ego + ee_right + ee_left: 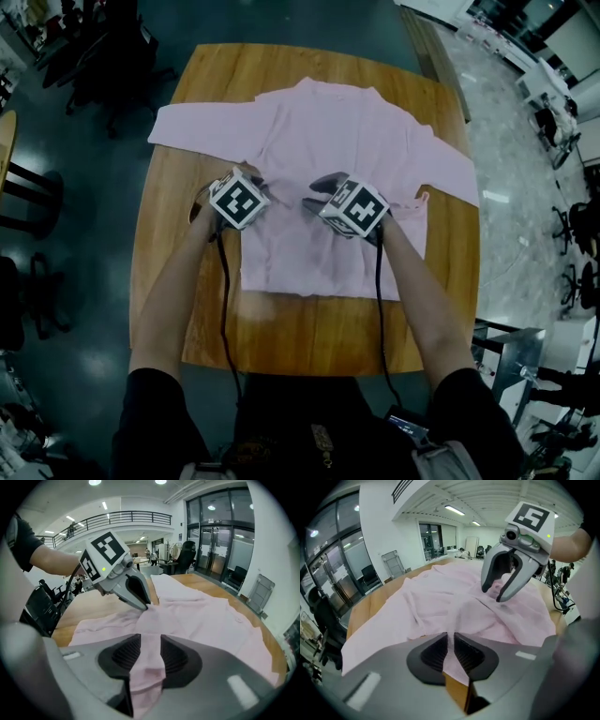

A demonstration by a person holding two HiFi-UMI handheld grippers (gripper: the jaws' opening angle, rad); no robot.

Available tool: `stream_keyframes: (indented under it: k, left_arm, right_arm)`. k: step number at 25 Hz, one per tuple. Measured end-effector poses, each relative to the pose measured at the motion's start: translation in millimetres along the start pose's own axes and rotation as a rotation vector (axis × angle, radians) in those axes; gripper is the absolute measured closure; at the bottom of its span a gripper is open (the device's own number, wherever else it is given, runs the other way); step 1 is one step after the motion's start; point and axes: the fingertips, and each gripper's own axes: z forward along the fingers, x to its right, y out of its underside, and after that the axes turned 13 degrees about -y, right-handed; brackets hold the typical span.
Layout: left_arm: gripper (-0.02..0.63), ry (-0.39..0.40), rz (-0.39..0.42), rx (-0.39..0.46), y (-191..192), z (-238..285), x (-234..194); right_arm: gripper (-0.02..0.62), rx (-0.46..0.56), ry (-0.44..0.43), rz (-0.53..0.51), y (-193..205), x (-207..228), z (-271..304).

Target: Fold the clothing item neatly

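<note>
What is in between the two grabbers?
Only the pink shirt, a bit rumpled, lies between the left gripper and the right gripper. The head view shows it.

Head view dim, dark corners; gripper views bright, fisheye-warped, near foreground blurred.

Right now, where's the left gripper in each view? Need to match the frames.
Head view: left gripper left of centre, on the pink shirt.
Left gripper view: the gripper at bottom centre, shut on a shirt fold.
Right gripper view: the gripper at upper left, tip pinching the shirt.
Shared landmark: the pink shirt on the wooden table.
</note>
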Motion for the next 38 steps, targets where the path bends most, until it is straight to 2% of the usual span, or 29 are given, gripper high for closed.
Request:
stream_keyframes:
  k: [6,12,16,18,20,23,27,31,36,38]
  left_arm:
    - [0.558,-0.059,0.039,-0.009,-12,1,-47]
    - [0.558,-0.106,0.085,-0.068,1,14,-74]
    - [0.544,-0.121,0.046,-0.111,18,27,-77]
    - [0.529,-0.139,0.020,-0.094,19,26,-80]
    - [0.482,-0.137,-0.025,-0.071,19,20,-81]
    - [0.457,-0.084,-0.106,-0.041,18,3,-72]
    - [0.463,-0.067,-0.104,0.034,-7,-22,-57]
    - [0.516,-0.051,-0.102,0.110,-41,-32,-32]
    - [0.598,0.004,-0.093,0.171,-82,-22,18]
    - [0.598,0.029,-0.079,0.180,-96,-16,39]
  right_arm:
    - [0.466,-0.003,0.015,0.038,15,4,-5]
    - [0.468,-0.003,0.054,0.084,30,14,-12]
    - [0.474,-0.002,0.104,0.116,42,25,-16]
    - [0.474,0.020,0.138,0.136,46,30,-22]
    - [0.474,0.046,0.169,0.151,49,35,-31]
    - [0.474,0.068,0.201,0.155,55,35,-49]
    - [0.474,0.085,0.245,0.172,66,36,-73]
    - [0.491,0.080,0.287,0.187,81,37,-94]
    - [0.572,0.058,0.346,0.210,115,44,-128]
    - [0.592,0.051,0.360,0.225,130,48,-140]
